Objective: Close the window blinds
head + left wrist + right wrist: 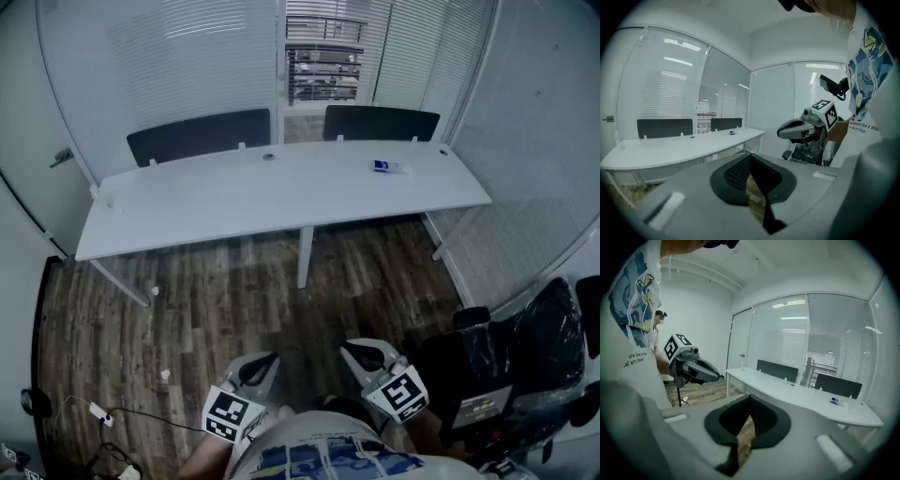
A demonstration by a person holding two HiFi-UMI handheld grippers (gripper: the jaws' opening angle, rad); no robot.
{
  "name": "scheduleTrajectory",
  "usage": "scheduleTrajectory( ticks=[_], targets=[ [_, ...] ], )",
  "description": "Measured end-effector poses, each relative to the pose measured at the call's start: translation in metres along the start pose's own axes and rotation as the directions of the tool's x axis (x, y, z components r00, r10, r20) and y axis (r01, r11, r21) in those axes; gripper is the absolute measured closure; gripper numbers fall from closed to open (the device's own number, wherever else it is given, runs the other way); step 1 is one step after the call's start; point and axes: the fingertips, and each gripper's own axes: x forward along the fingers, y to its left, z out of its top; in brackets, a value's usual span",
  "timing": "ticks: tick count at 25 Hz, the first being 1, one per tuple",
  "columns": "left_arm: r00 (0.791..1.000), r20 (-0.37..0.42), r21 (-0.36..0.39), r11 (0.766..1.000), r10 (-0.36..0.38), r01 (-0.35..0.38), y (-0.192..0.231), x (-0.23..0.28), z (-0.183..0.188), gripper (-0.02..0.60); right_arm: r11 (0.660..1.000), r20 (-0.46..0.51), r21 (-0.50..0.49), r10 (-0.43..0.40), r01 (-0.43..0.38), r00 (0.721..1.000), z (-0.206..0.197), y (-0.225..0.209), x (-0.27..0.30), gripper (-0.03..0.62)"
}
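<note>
Room: glass-walled office with pale walls and a wood-plank floor (234,281) of streaky brown boards.
Blinds: the window blinds (187,56), made of thin horizontal slats, hang behind the glass on the far side, beyond the desk and well apart from both grippers. A dark rack-like shape shows through the middle pane (323,61).
Desk: long white desk (234,192) with a smooth top, a gently curved front edge and thin white legs. Two flat dark panels (199,133) stand along its back edge. A small blue-and-white item (387,167) lies near its right end.
Left gripper: the left gripper (265,364) has a rounded grey shell and a marker cube. In its own view the black ribbed pads (736,173) meet at the tip with nothing between them.
Right gripper: the right gripper (356,354) has the same build. Its jaws are together and empty, with only floor showing through the slot below the pads.
Head view only: a cable and white plug (98,412) on the floor at left, and a black chair (534,337) under glossy plastic wrap at right.
Right gripper view only: a door (740,345) with a handle in the glass wall, and a second person (655,337) in a cap beside it.
</note>
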Motion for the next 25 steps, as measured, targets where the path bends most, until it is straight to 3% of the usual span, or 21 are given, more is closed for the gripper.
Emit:
scheduleTrajectory(
  ticks=[17, 25],
  targets=[
    [1.0, 0.014, 0.012, 1.0, -0.024, 0.024, 0.014, 0.014, -0.005, 0.577, 0.999, -0.03, 0.048, -0.014, 0.016, 0.999, -0.01, -0.005, 0.012, 0.592],
    [0.999, -0.003, 0.025, 0.999, 0.033, -0.033, 0.051, 0.073, 0.016, 0.577, 0.998, -0.002, 0.062, 0.026, -0.026, 1.0, -0.009, -0.07, 0.053, 0.583]
  ],
)
